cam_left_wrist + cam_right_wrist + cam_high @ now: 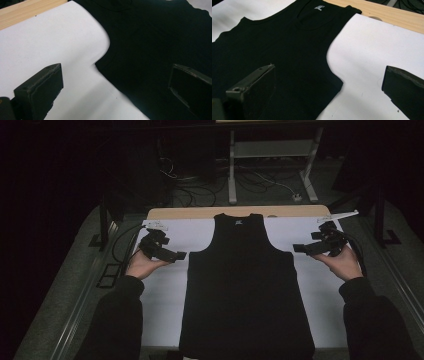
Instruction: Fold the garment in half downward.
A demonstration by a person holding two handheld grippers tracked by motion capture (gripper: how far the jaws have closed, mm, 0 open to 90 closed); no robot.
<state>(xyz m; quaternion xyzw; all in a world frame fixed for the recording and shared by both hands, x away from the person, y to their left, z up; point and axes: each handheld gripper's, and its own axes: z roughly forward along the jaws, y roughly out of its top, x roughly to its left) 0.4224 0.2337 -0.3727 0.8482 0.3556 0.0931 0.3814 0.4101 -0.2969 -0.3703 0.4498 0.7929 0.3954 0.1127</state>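
A black sleeveless top (245,285) lies flat, front up, in the middle of a white sheet (165,290) on the wooden table (200,212), neck toward the far edge. Nothing lies between it and the jaws. The left gripper (179,255) and right gripper (298,248) hover beside its armholes, jaws spread wide, holding nothing. The fabric is smooth and matte, with a small pale neck label (319,7).

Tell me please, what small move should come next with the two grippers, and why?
Probably bring both grippers inward and down to the armpit corners of the black tank top. It lies flat and spread on the white sheet, untouched. The left gripper and the right gripper are both open and sit beside those corners, pointing at the garment, so a pinch on each side looks like the natural start.
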